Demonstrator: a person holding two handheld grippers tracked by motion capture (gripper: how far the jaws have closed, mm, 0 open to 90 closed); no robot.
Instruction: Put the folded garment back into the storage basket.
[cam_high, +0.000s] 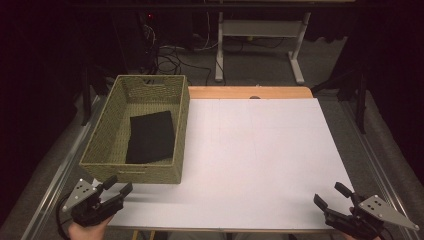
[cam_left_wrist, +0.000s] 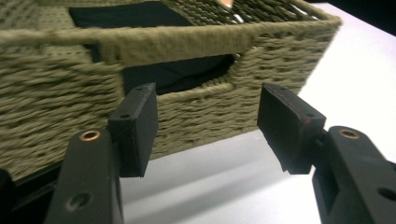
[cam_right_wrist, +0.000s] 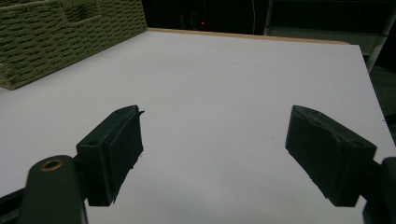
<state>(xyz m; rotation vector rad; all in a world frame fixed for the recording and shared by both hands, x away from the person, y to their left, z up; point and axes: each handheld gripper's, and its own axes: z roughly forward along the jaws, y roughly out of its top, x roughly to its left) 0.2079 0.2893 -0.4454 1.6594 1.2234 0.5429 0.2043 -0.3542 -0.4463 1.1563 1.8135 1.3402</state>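
High view: a woven basket (cam_high: 102, 145) sits on the left side of the white table (cam_high: 260, 155) with a folded black cloth (cam_high: 150, 136) lying flat inside. The left gripper (cam_high: 117, 186) hovers at the near left corner just in front of the basket, jaws spread and empty. The right gripper (cam_high: 330, 195) is at the near right corner, well apart from everything, jaws wide too; the hands are mostly cut off by the frame.

Left gripper view: basket wall (cam_left_wrist: 56, 98) right ahead and a bit blurry, cloth (cam_left_wrist: 177, 72) peeking through the handle cutout.

Right gripper view: open jaws over bare table (cam_right_wrist: 224, 93), basket corner (cam_right_wrist: 56, 32) cropped at top left.
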